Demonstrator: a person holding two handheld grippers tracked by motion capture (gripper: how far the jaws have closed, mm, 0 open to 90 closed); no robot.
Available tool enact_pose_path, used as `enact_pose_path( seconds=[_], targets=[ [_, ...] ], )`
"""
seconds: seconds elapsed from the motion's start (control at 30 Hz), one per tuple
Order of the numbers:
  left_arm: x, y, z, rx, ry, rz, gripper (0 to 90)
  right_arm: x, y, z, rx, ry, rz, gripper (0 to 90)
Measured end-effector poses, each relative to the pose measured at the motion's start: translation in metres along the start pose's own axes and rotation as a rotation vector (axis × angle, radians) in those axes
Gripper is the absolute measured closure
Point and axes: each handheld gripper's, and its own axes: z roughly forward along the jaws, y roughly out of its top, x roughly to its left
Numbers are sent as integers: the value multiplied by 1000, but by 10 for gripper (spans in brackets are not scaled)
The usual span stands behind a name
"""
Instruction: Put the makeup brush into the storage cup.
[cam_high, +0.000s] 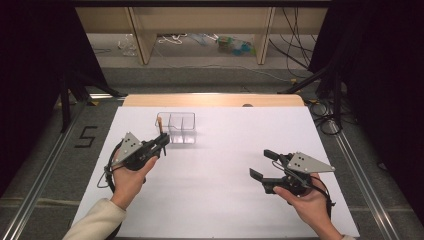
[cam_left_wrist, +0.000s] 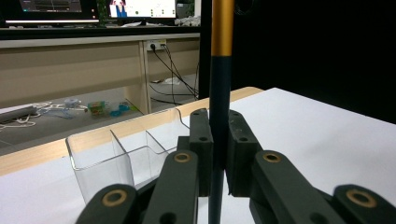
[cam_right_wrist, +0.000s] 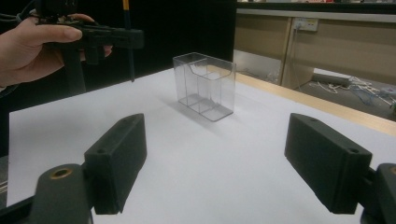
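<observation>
From the high view, the clear box (cam_high: 182, 128) stands upright on the white sheet (cam_high: 220, 200) that covers the table, toward the far left part of it. The left gripper (cam_high: 163, 142) is held just beside the near left corner of the box, and a thin pen (cam_high: 160, 128) rises upright between its jaws, its orange top level with the box's left wall. The pen looks to be outside the box, though its tip is too small to place. The right gripper (cam_high: 263, 164) is well apart from the box, to the near right of it, with its jaws spread wide and nothing between them. A hand wraps the handle of each tool.

In the left gripper view, the left gripper (cam_left_wrist: 218, 154) has its two jaws pressed close on the pen (cam_left_wrist: 219, 93), which stands upright, dark along the lower barrel with a golden band (cam_left_wrist: 222, 28) above. The box (cam_left_wrist: 126, 156) sits just behind and to the left of the jaws, its inner dividers showing through the clear walls.

In the right gripper view, the right gripper (cam_right_wrist: 233, 163) stands wide open over bare sheet, holding nothing. The box (cam_right_wrist: 204, 86) lies ahead of it, well apart. To the left of the box, the left gripper (cam_right_wrist: 126, 38) holds the pen (cam_right_wrist: 130, 60) with its tip hanging in the air above the sheet (cam_right_wrist: 210, 158).
</observation>
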Motion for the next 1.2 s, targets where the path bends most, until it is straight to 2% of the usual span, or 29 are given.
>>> enact_pose_path(
  seconds=[0.07,0.13,0.3,0.37,0.63,0.67,0.87,0.9,0.93,1.0,1.03,1.07,1.2],
  targets=[
    [0,0,0,-1,2,-13,831,0,0,-1,1,0,6,219],
    [0,0,0,0,2,-8,831,0,0,-2,13,-2,6,218],
    [0,0,0,0,2,-9,831,0,-1,-3,2,-3,5,218],
    [0,0,0,1,2,-9,831,0,-1,-5,18,-16,-3,218],
    [0,0,0,1,3,-8,831,1,-2,-7,24,-9,4,218],
    [0,0,0,0,3,-8,831,1,-3,-6,10,-12,3,218],
    [1,0,0,0,4,-7,831,2,-4,-8,13,-13,5,217],
    [1,0,0,1,4,-6,831,0,-4,-8,5,-16,-17,217],
    [1,0,0,0,4,-7,831,2,-4,-9,21,-10,8,217],
    [1,0,0,0,4,-6,831,2,-5,-9,16,-6,11,216],
    [1,0,0,1,5,-2,831,0,-5,-9,0,-11,-15,216],
    [1,0,0,3,5,4,831,2,-5,-11,23,-15,6,216],
    [1,-1,0,2,5,1,831,2,-6,-11,21,-19,6,216]
  ],
)
